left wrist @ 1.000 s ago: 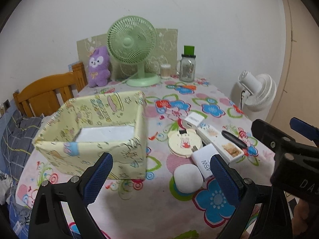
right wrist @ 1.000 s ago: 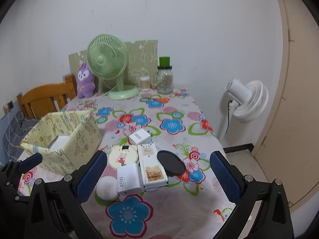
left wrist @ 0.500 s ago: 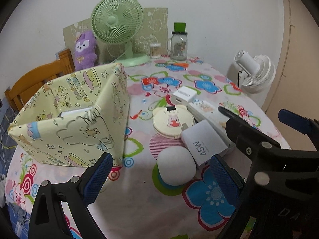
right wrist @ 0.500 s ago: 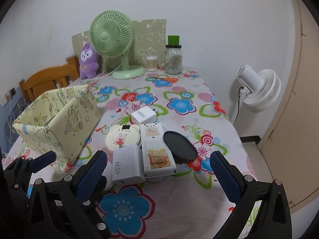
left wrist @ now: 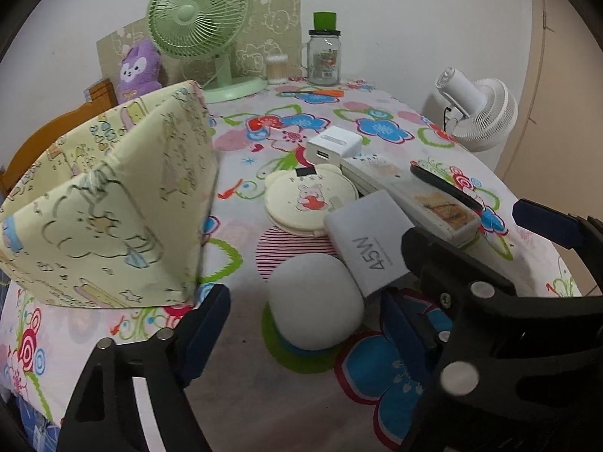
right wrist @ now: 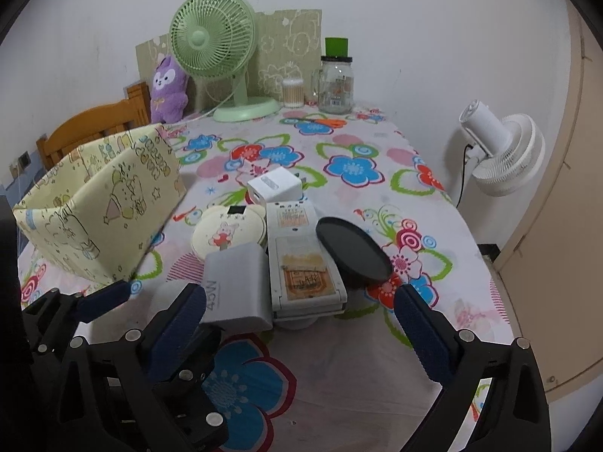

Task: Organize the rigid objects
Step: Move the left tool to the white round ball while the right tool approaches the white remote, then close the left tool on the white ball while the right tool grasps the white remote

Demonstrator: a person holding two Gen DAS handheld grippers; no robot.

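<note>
**Approach step: both grippers over the item cluster, nothing yet held**

The items lie clustered at mid-counter, right of the box (left wrist: 113, 203): a white puck (left wrist: 314, 301) nearest, a grey 45W charger (left wrist: 371, 241) touching it, a cream bear-shaped case (left wrist: 311, 203), a small white charger (left wrist: 333, 147), a long white device (right wrist: 301, 256) and a black disc (right wrist: 352, 248) tilted against that device. All look hard-shelled and intact. The box stands open-topped; its contents are hidden.

The left gripper (left wrist: 305, 324) is spread wide, empty, with the puck between its fingers. The right gripper (right wrist: 301, 312) is also wide and empty, nearing the 45W charger and device.

Judgement: the first pick is in hand. The next move calls for closing squarely on the rounded puck, which may slip, then carrying it over the box wall.
</note>
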